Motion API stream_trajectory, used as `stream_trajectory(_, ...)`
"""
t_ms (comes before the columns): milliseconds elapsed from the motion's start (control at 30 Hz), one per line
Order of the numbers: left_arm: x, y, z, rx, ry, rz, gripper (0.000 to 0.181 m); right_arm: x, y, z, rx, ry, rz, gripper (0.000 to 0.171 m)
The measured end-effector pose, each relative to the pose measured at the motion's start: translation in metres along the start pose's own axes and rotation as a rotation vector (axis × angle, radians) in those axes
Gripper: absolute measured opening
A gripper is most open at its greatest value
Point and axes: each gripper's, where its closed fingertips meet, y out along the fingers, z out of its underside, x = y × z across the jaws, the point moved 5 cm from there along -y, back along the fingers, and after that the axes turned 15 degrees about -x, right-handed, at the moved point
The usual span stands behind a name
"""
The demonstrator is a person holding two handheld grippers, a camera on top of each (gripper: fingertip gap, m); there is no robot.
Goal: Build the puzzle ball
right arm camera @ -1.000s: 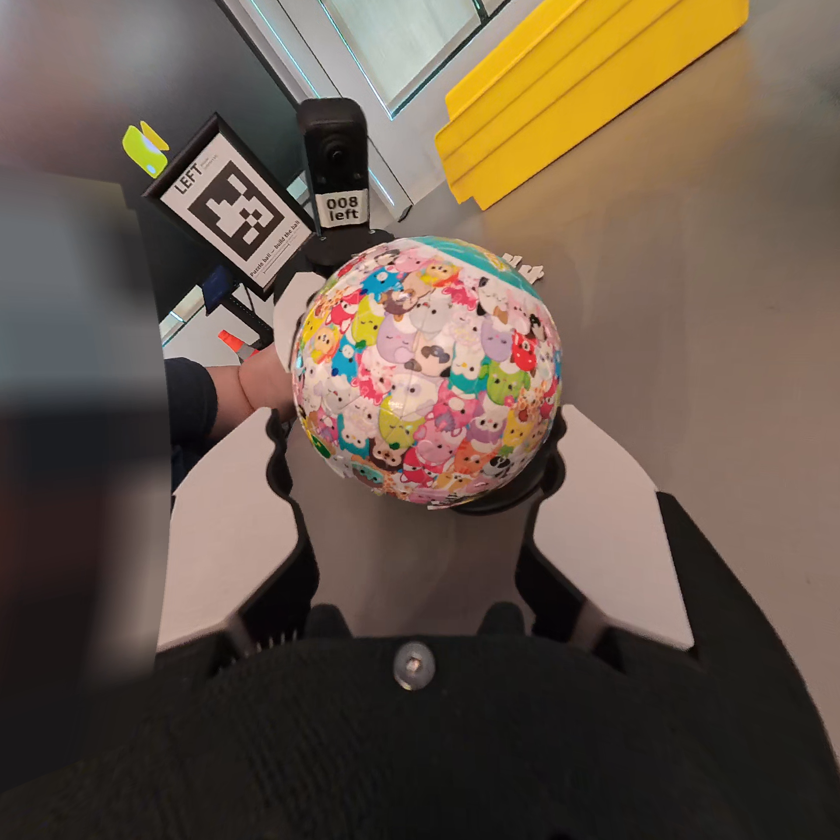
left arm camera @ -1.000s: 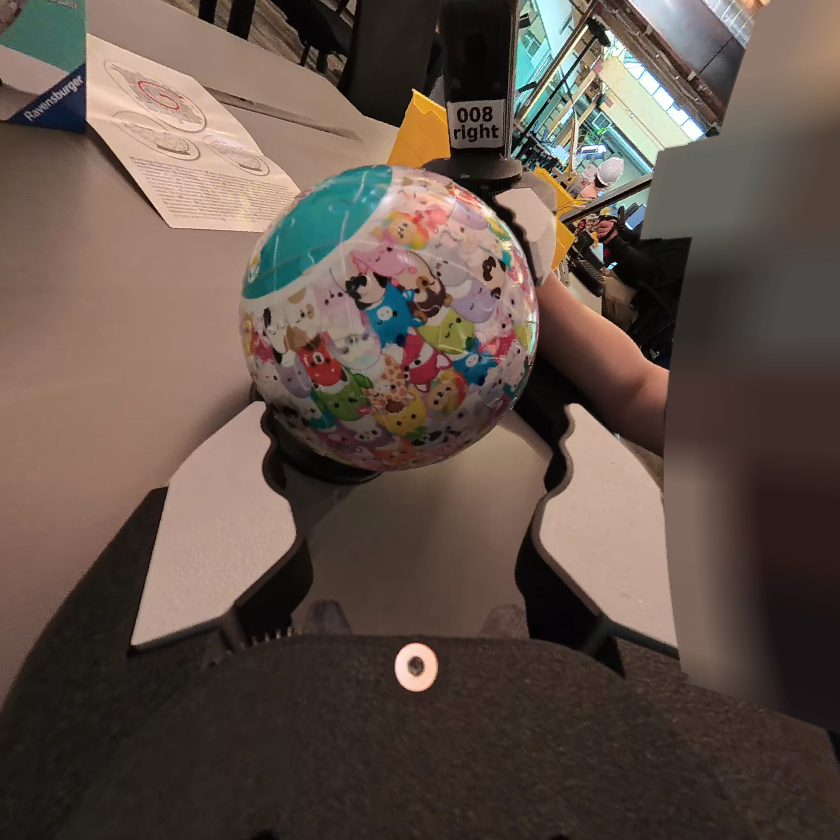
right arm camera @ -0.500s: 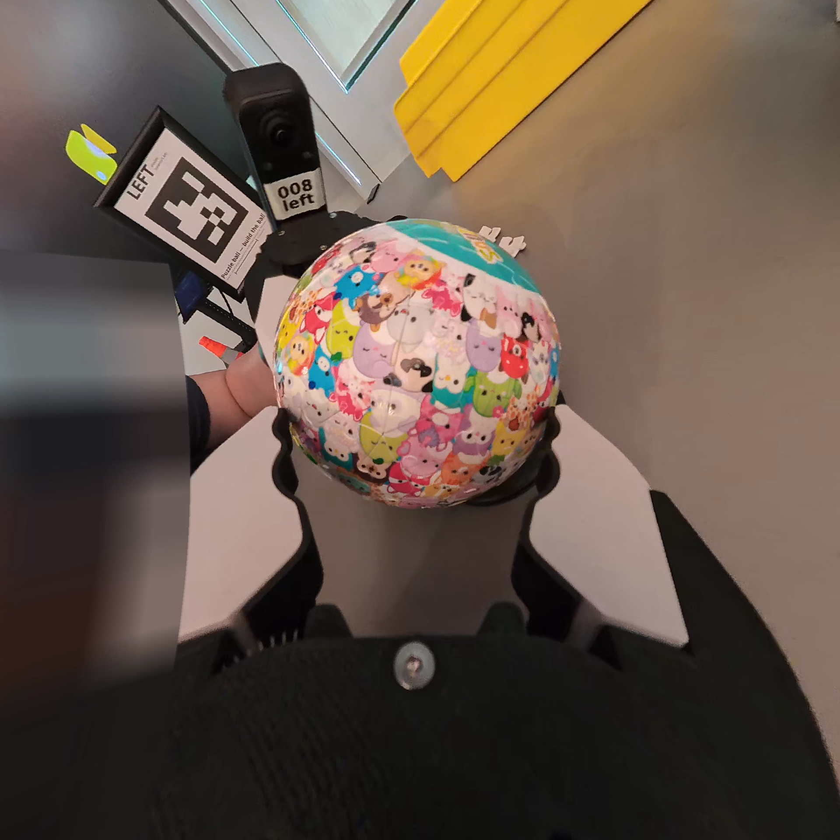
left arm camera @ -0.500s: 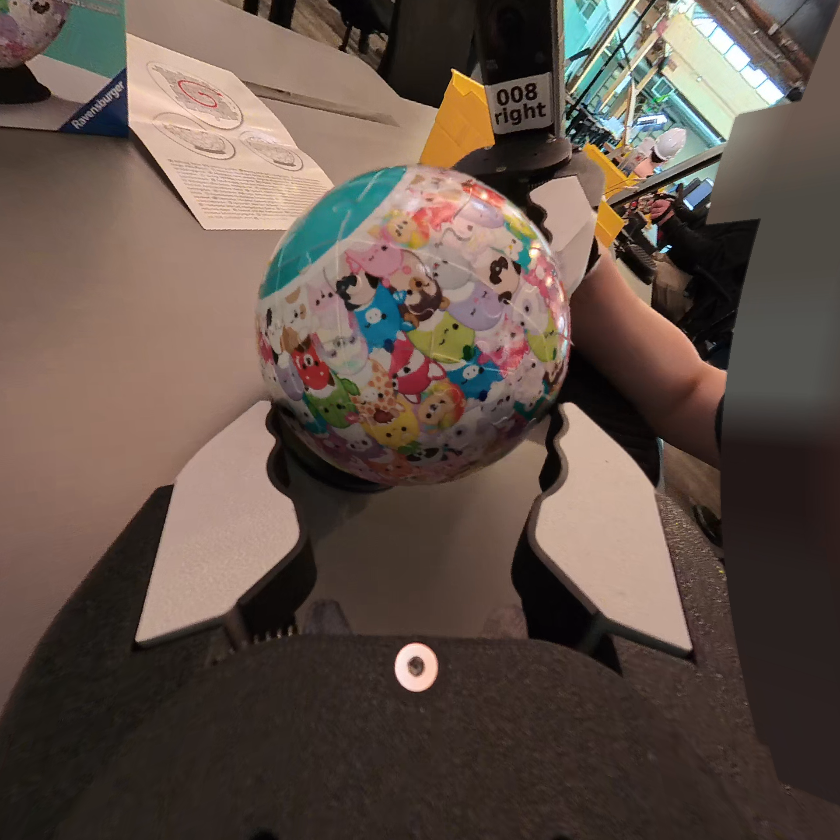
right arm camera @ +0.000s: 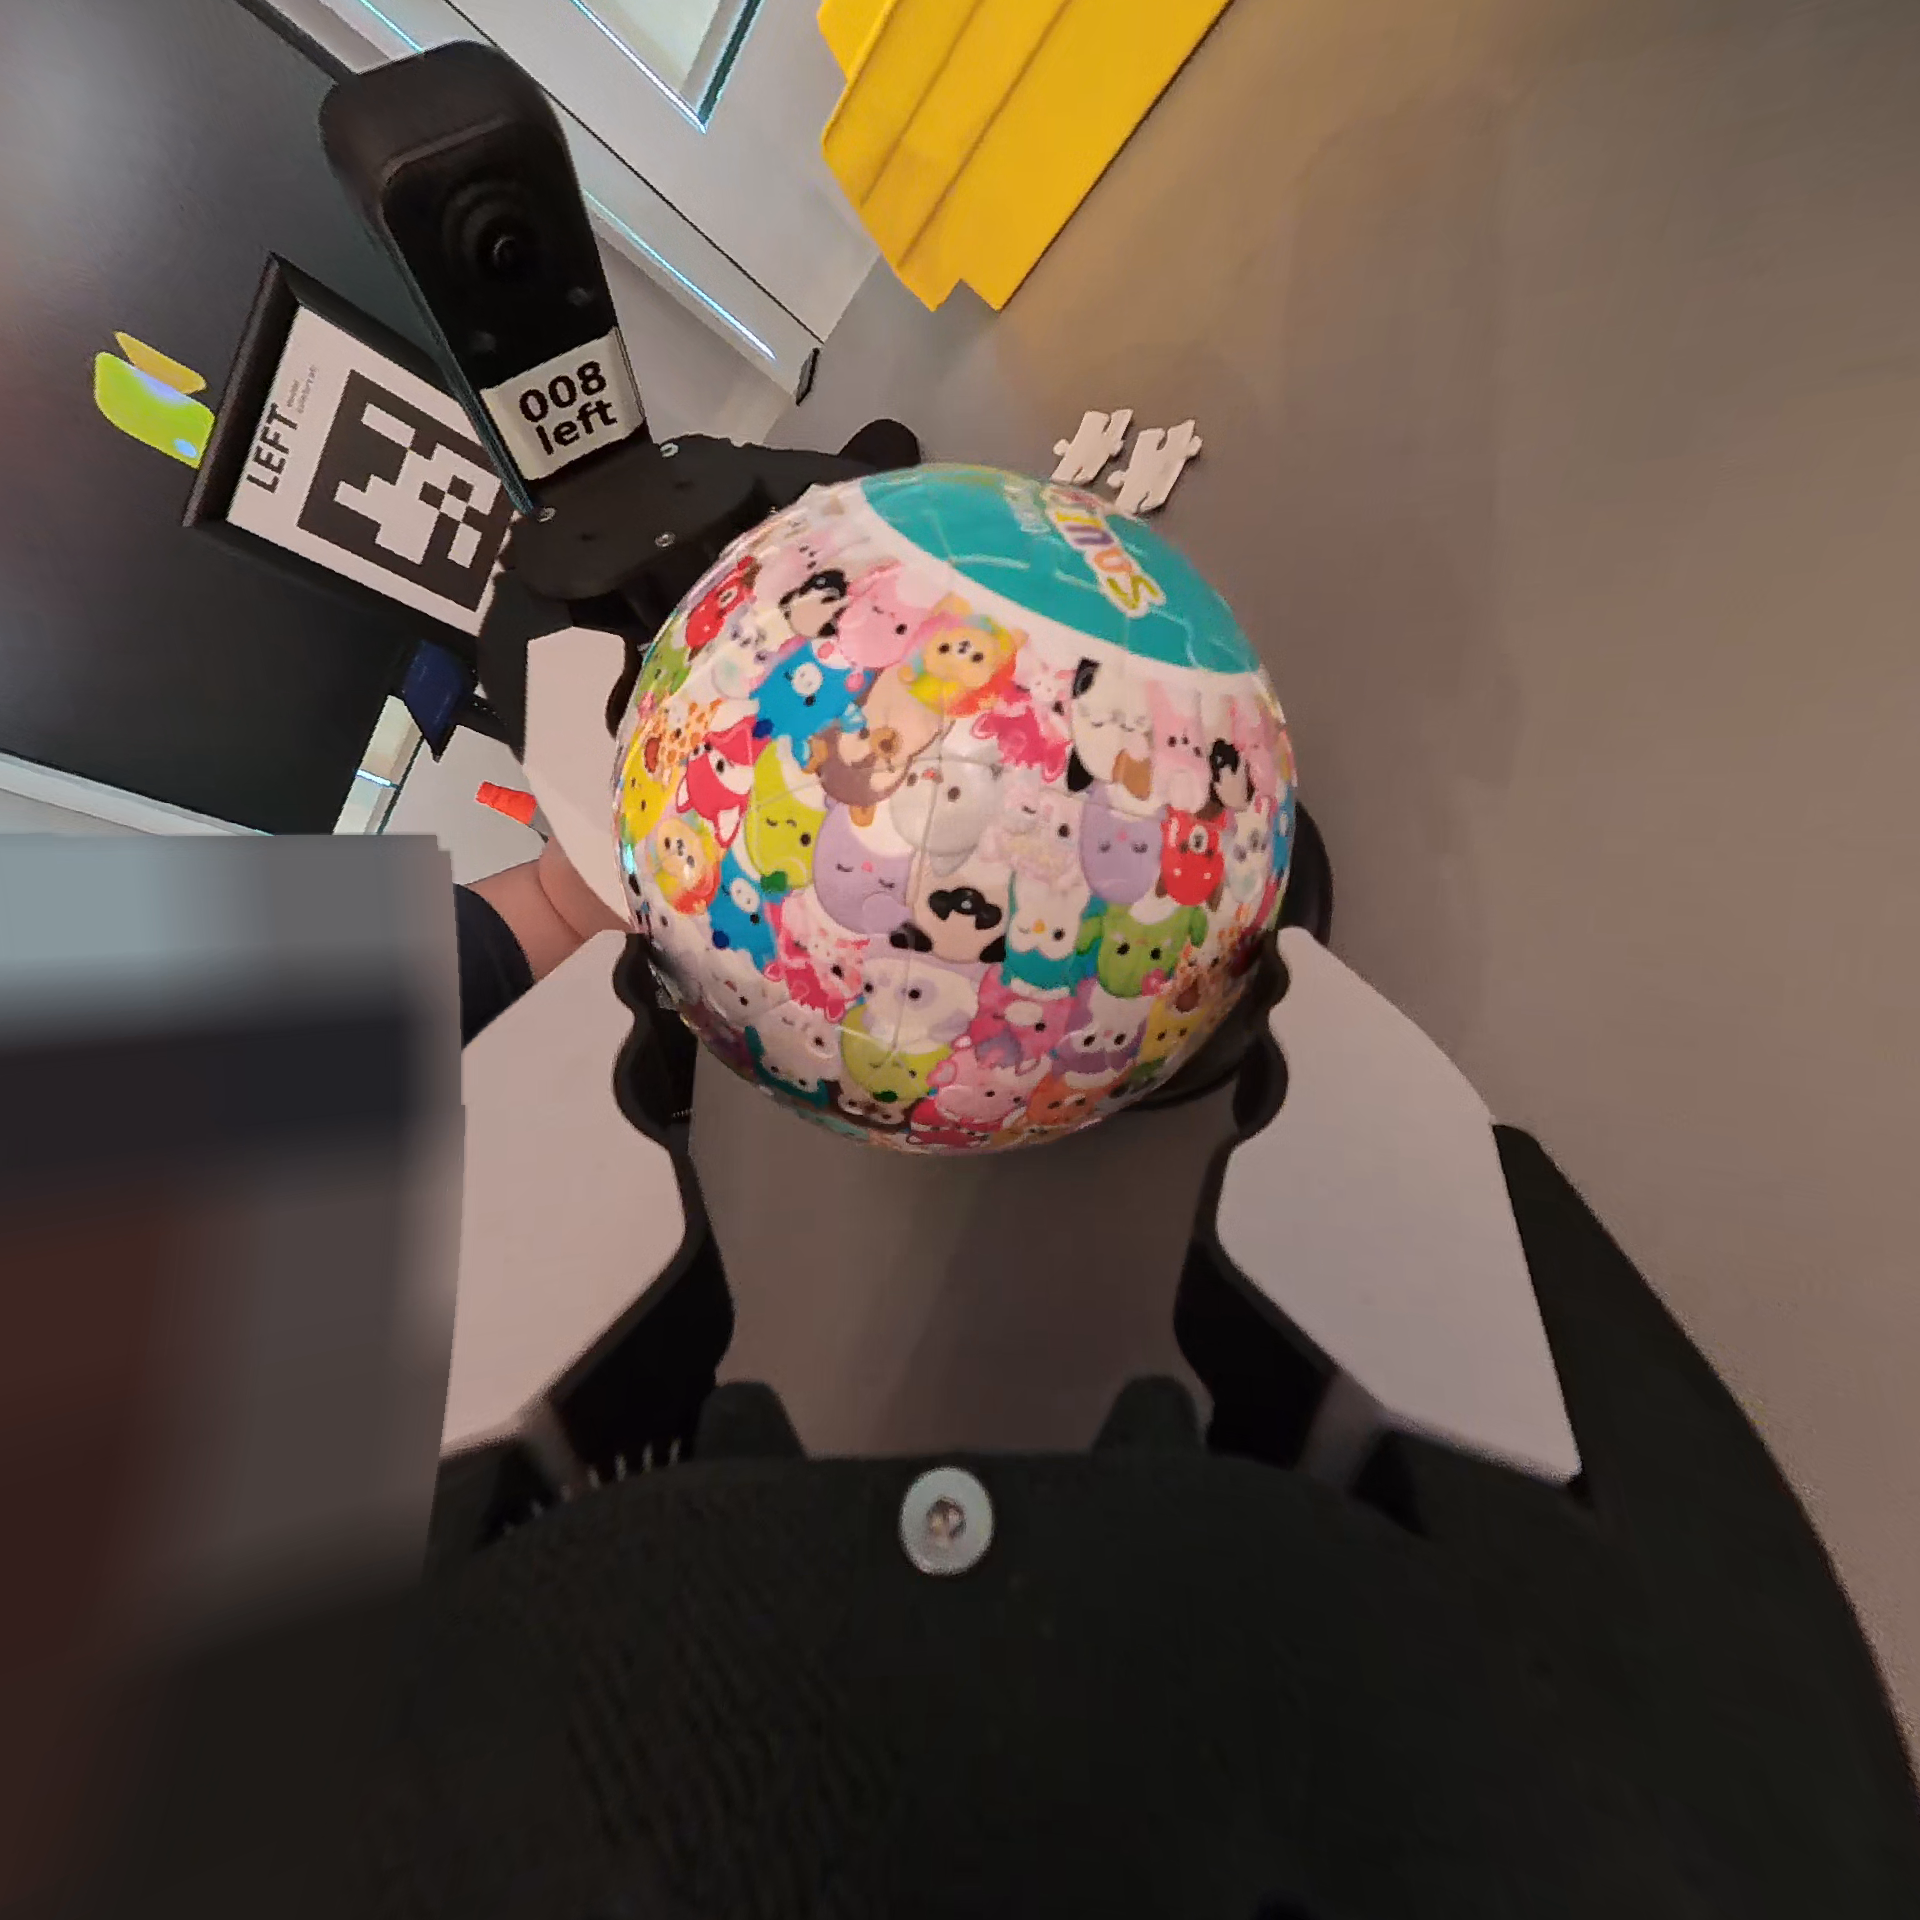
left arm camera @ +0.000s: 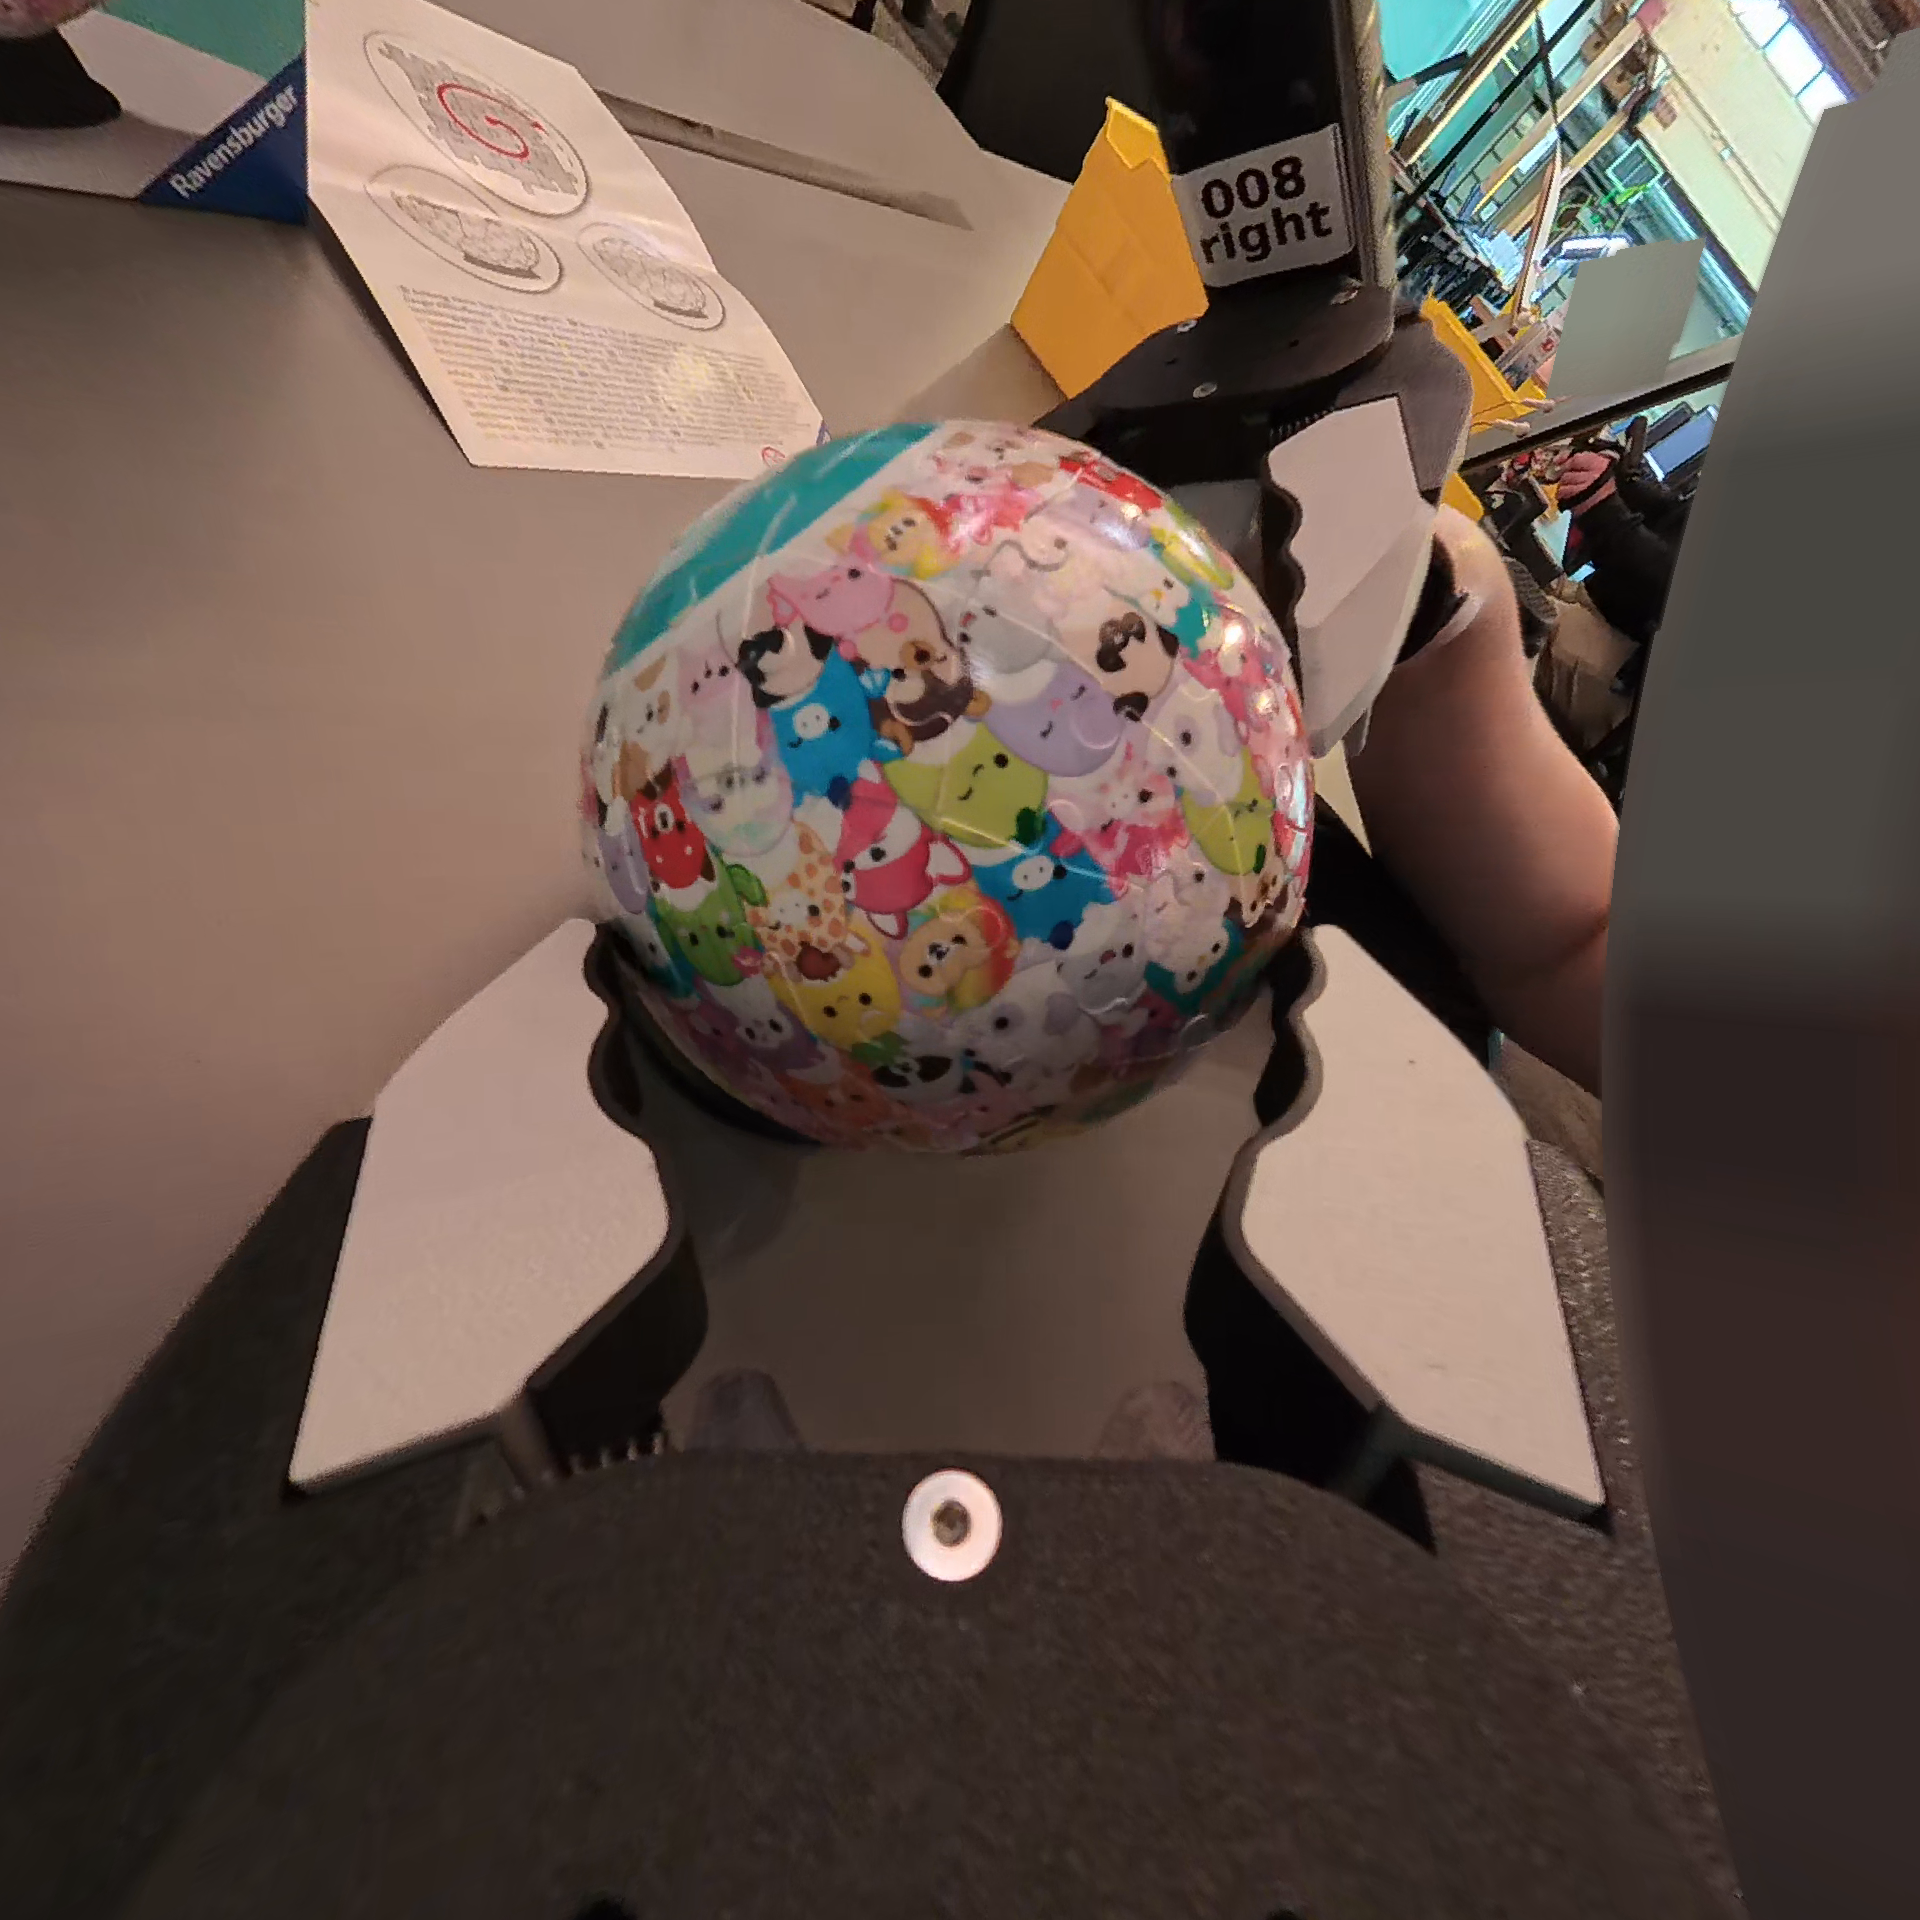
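The puzzle ball (left arm camera: 945,790) is a sphere covered in colourful cartoon animals with a teal cap at the top. It fills the middle of both views (right arm camera: 956,821). A black stand (left arm camera: 717,1101) shows under its lower edge. My left gripper (left arm camera: 943,977) is shut on the ball, one fingertip against each lower side. My right gripper (right arm camera: 951,977) grips it the same way from the opposite side. Each gripper shows behind the ball in the other's view: the right one (left arm camera: 1340,582) and the left one (right arm camera: 644,561).
On the grey table (left arm camera: 260,644) lie an instruction sheet (left arm camera: 561,270), the puzzle box (left arm camera: 208,125) and a yellow bin (left arm camera: 1112,260). Two loose white puzzle pieces (right arm camera: 1127,457) lie beyond the ball. A framed marker card (right arm camera: 353,478) stands at the left. A person's forearm (left arm camera: 1496,831) is at the right.
Both grippers have turned with the ball held between them. The teal cap now shows more in the right wrist view. The loose pieces and the sheet have come closer into view.
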Motion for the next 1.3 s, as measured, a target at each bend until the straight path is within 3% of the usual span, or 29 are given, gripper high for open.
stream_trajectory(733, 0.002, -0.009, -0.008, -0.095, 0.048, 0.118, 0.115, -0.001, -0.005, 0.0, -0.016, -0.132, -0.003, 0.109)
stream_trajectory(933, 0.002, -0.016, -0.012, -0.125, 0.057, 0.157, 0.11, 0.006, -0.019, -0.004, -0.092, -0.198, -0.018, 0.109)
stream_trajectory(1133, 0.001, -0.024, -0.016, -0.128, 0.124, 0.166, 0.114, 0.014, -0.029, 0.001, -0.125, -0.418, 0.039, 0.11)
stream_trajectory(1300, -0.004, -0.036, -0.016, -0.136, 0.171, 0.158, 0.118, 0.044, -0.046, 0.005, -0.239, -0.734, 0.128, 0.11)
